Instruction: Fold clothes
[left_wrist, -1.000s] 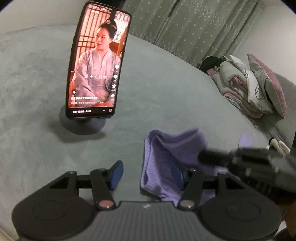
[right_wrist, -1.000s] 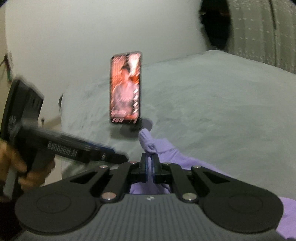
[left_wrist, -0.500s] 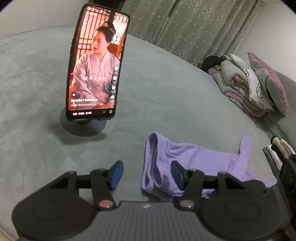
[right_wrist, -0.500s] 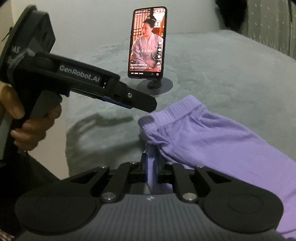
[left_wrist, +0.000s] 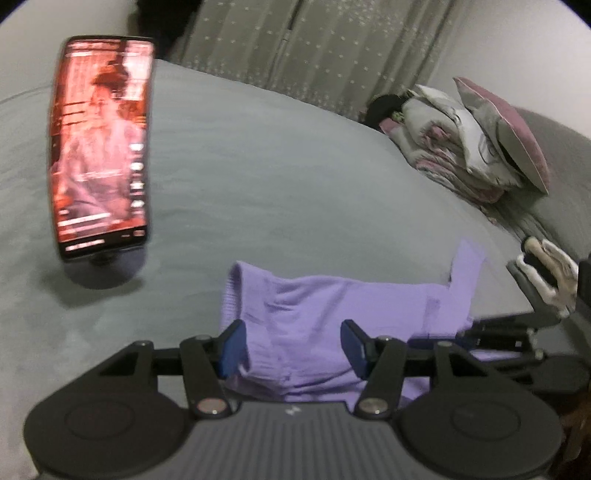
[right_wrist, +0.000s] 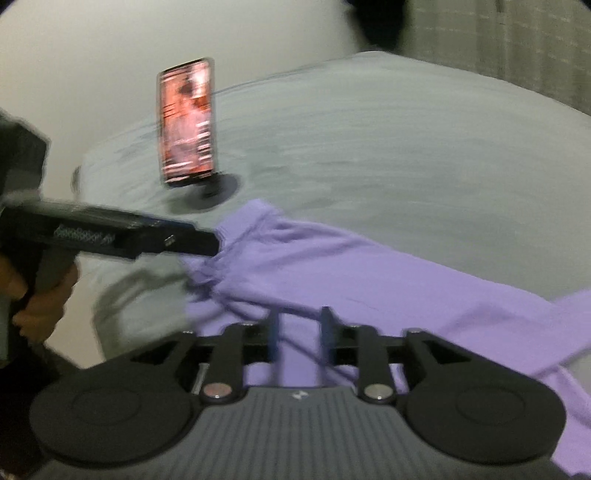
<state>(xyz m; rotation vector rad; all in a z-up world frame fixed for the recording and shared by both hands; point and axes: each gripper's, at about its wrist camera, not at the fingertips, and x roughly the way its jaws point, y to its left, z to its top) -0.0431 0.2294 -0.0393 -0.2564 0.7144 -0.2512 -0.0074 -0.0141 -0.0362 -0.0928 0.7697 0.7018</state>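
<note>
Shifted rightward within the last half second, so that the left gripper (left_wrist: 293, 345) stood over the waistband end of the purple garment (left_wrist: 332, 317) instead of beside it; loosened too, on the right, from a tight pinch on the fabric to a narrow gap. Both views smeared by motion.

Left of the garment: phone (left_wrist: 101, 147) upright on its stand, screen lit, well apart from the cloth. Nearer than the phone, left gripper with jaws spread wide, one blue pad (left_wrist: 232, 347) at the waistband's left corner, the other over mid-fabric, cloth lying between them but not yet squeezed. Seen from the right wrist view, tip of that gripper touching or just at the bunched waistband edge (right_wrist: 207, 266); exact contact not clear.

Garment itself flat on the grey bed (left_wrist: 295, 166), long axis running from waistband, nearest the phone, rightward to a leg end turned up. Right of the waistband: right gripper (right_wrist: 300, 334) low over the middle of the garment, jaws slightly parted, nothing held. Beyond the garment's right end, piled bedding (left_wrist: 461, 147).

Waistband directly ahead of the left jaws, so left hand nearer for the next grasp, probably.
</note>
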